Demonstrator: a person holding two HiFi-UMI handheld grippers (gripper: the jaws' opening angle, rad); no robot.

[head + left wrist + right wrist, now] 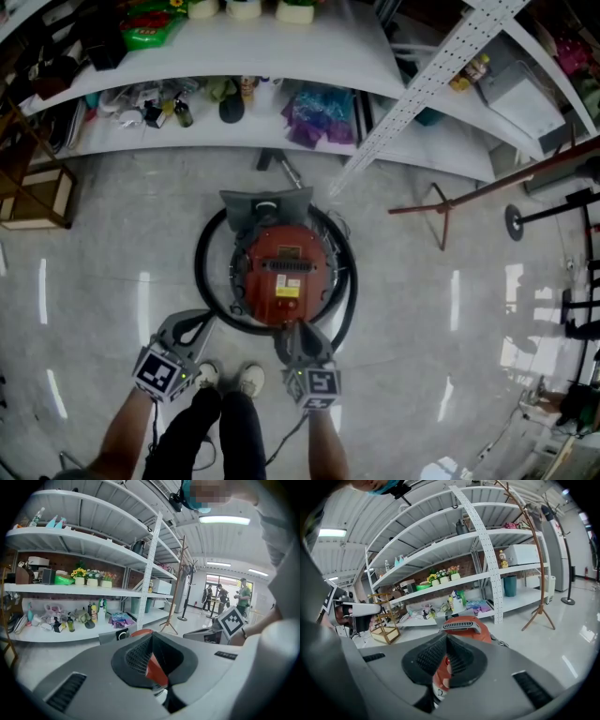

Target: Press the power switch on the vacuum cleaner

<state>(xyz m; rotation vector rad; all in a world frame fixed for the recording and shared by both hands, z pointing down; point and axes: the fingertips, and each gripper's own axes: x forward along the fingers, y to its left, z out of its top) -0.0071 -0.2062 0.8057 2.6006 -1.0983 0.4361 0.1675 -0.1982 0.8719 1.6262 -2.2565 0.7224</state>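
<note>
The head view looks steeply down on the floor [112, 281], with the vacuum cleaner [281, 272] centred and the shelves [281, 47] at the far side. The left and right gripper views sit low, close behind their own jaws, facing those far shelves. They share the shelves and, apparently, the vacuum cleaner just beyond.

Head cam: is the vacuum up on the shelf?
No, the red vacuum cleaner stands on the floor in front of the shelf, with a black hose looped around it.
</note>
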